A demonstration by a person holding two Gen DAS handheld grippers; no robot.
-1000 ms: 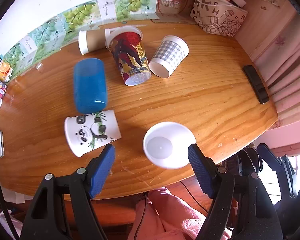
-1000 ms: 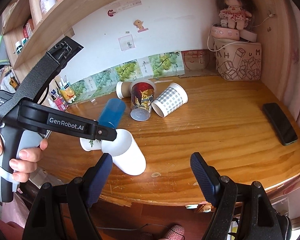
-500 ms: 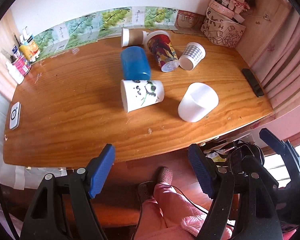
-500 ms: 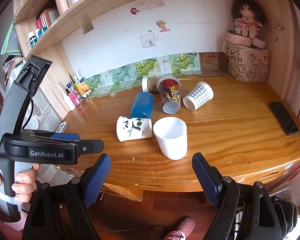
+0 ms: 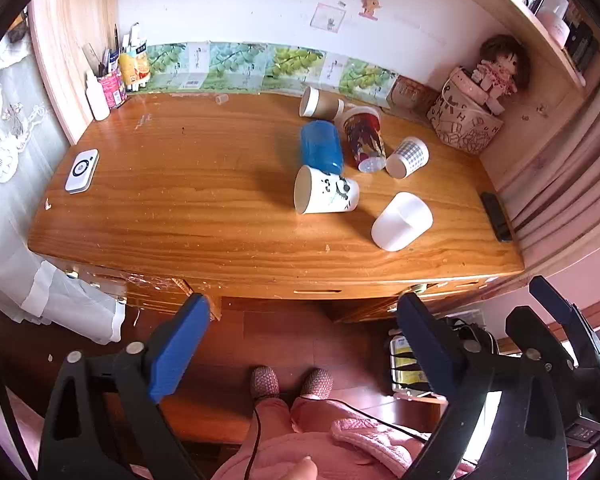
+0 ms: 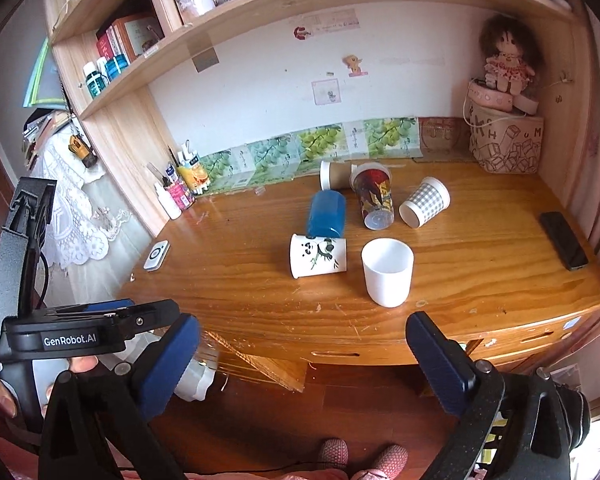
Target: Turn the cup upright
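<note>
A plain white cup stands upright near the desk's front edge; it also shows in the left wrist view. Several cups lie on their sides behind it: a panda cup, a blue cup, a red printed cup, a checked cup and a brown cup. My left gripper is open and empty, held back from the desk over the floor. My right gripper is open and empty, also in front of the desk edge.
A wooden desk carries a black phone at the right, a white device at the left, bottles at the back left and a patterned basket with a doll at the back right. A shelf hangs above.
Both grippers have pulled back from the desk and away from the cups. The white cup, tilted beside the left gripper a second ago, now stands upright and free.
</note>
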